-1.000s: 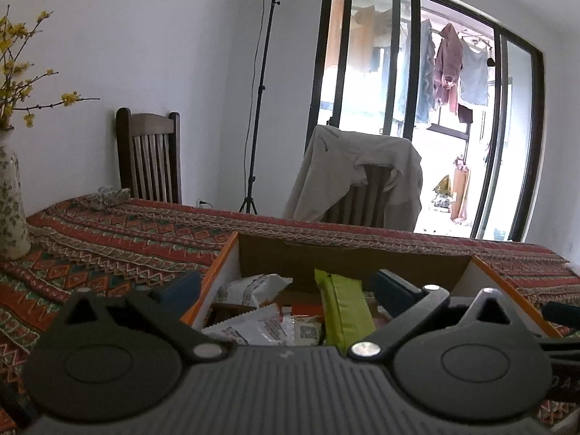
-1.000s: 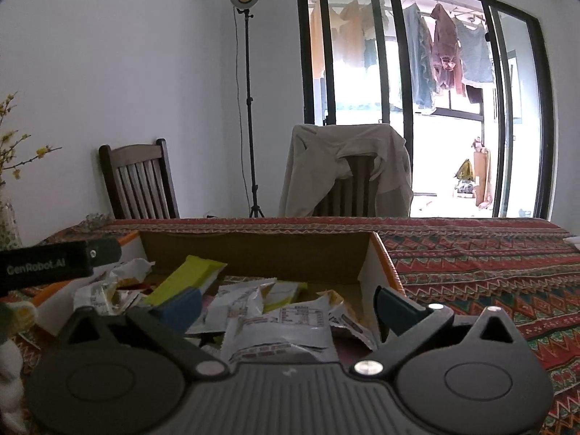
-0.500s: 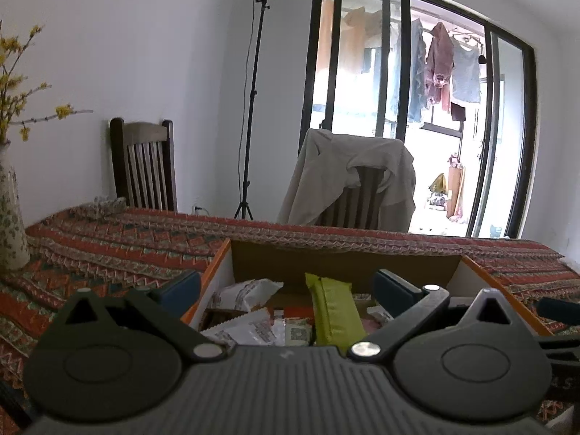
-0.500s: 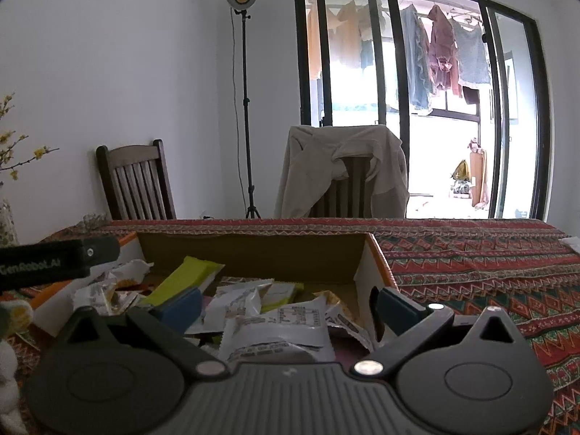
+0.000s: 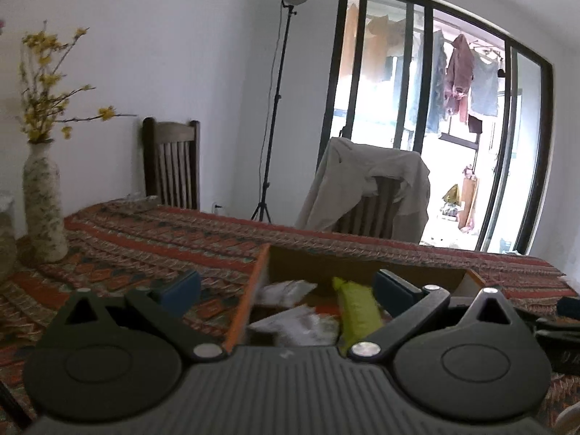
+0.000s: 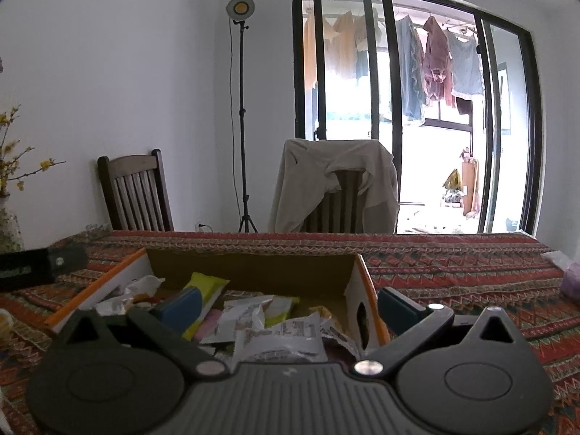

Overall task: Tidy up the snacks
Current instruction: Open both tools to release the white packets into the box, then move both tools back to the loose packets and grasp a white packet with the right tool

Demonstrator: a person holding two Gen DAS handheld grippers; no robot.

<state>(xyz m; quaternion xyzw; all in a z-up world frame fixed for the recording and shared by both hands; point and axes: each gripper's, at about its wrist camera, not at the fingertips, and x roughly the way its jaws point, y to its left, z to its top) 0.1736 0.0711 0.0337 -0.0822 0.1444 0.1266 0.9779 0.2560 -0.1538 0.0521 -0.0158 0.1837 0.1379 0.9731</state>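
Left tongs point(image 5: 286, 286) spread wide, empty, straddling the box's left wall. Right tongs point(image 6: 286, 302) likewise wide, empty, straddling its right wall. Cardboard box point(image 6: 253, 272) sits on the patterned worktop point(image 6: 453, 264); snack packets point(image 6: 279, 337) lie loose inside, a yellow-green packet point(image 6: 203, 291) at ten o'clock among them.

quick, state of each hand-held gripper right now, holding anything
Left hand-held gripper: open, holding nothing, over the left edge of the cardboard box.
Right hand-held gripper: open, holding nothing, above the snack packets in the box.
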